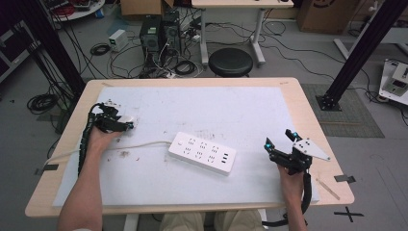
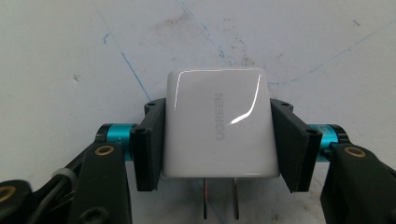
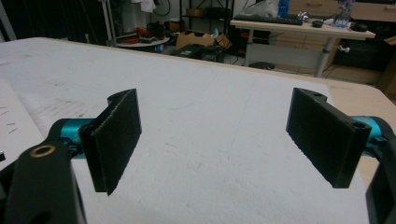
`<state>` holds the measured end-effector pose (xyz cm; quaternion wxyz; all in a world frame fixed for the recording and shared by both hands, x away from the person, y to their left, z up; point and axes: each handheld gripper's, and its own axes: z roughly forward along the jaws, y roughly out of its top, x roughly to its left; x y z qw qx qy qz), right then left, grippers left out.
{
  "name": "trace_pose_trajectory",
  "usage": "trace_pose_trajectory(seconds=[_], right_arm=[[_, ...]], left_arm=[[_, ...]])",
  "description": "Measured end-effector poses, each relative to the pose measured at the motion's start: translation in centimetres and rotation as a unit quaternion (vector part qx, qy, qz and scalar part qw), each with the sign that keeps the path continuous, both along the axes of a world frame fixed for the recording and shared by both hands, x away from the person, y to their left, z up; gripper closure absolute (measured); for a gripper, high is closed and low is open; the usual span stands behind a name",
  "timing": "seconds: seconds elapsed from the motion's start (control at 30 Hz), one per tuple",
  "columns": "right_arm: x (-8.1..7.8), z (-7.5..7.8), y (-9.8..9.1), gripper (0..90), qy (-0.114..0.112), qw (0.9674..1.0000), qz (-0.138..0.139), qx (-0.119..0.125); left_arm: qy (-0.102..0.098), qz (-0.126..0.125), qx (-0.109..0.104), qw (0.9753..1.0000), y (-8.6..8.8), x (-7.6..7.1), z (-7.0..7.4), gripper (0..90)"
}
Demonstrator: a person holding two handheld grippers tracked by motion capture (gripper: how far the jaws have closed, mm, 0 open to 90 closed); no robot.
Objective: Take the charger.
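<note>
My left gripper (image 2: pixel 217 140) clamps the white charger (image 2: pixel 217 126) by its flanks, prongs left free for the power strip (image 1: pixel 202 152). Right gripper (image 3: pixel 217 140) idles, jaws wide, empty.

A glossy white charger plug (image 2: pixel 217 123) with rounded corners and grey UGREEN lettering lies flat on the white table cover, its two metal prongs pointing toward the bottom of the left gripper view; black pads press on both its sides. In the high view it sits at centre left (image 1: pixel 128 120)
</note>
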<state>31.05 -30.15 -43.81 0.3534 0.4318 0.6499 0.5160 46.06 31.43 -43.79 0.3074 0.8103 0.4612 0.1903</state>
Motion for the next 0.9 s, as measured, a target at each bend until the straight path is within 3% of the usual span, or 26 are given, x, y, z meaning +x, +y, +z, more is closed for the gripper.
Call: trace_pose_trajectory(seconds=[0.3,0.57,0.9], right_arm=[[0.0,0.0,0.1,18.5,0.0,1.0,-0.001,-0.006],[0.0,0.1,0.1,18.5,0.002,1.0,0.002,-0.009],[0.1,0.1,0.1,18.5,0.008,0.9999,0.006,-0.005]], left_arm=[[-0.006,0.001,-0.005,1.0,-0.2,-0.1,0.3,42.4],[-0.017,0.0,0.003,0.9998,-0.5,-0.7,1.2,42.4],[-0.038,-0.01,-0.001,0.9992,-1.9,-2.6,3.6,42.4]])
